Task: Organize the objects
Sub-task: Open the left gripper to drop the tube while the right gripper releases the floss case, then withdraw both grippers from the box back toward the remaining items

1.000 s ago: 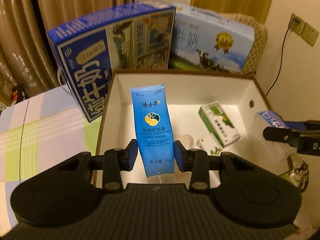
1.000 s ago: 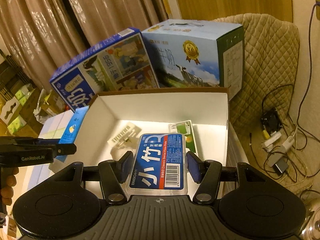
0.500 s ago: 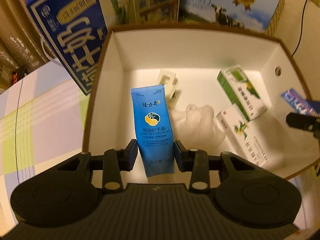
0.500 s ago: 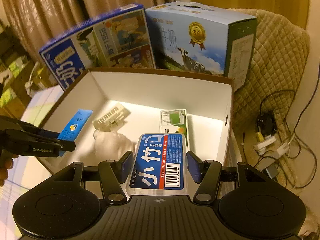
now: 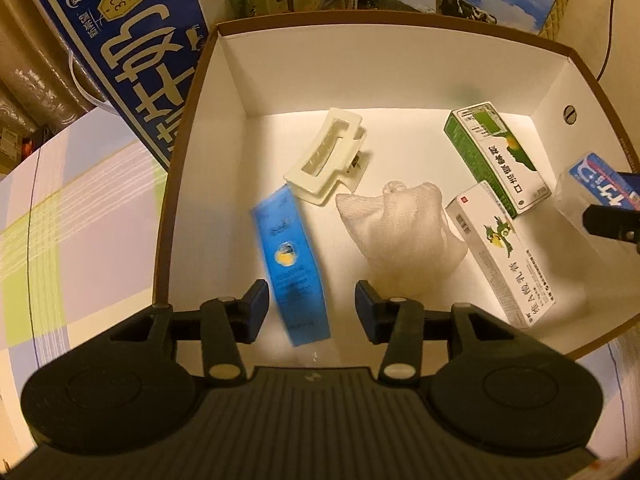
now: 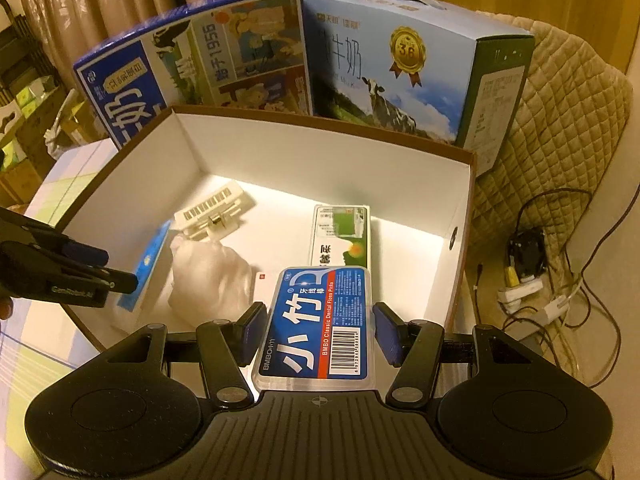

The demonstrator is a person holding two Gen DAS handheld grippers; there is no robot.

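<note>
While the blurred blue tube [image 5: 291,270] hangs between the spread jaws of my left gripper [image 5: 308,312], touching neither pad as far as I can tell, I read it as let go and dropping into the left side of the box [image 5: 224,80]. It looks light and soft-walled; if I need it again I would pinch it across the flat body, not the crimped end. Its print is smeared, so I cannot say whether it has landed.

Next along the box floor lie a cream hair clip [image 5: 326,160], just beside the tube's far end, then a white mesh pouch [image 5: 400,224], limp and likely to sag from any pinch. Right of that sit two cartons, a white one [image 5: 502,256] and a green one [image 5: 496,160], stiff and easy to take by their long sides.

Furthest right, my right gripper [image 6: 316,334] is pinching the floss-pick case [image 6: 318,324] by its long edges, held above the near right corner of the box. The case is hard, glossy plastic, so I judge it slippery under a loose squeeze. Its near end is hidden behind the gripper body, and the white carton is largely covered in that view.
</note>
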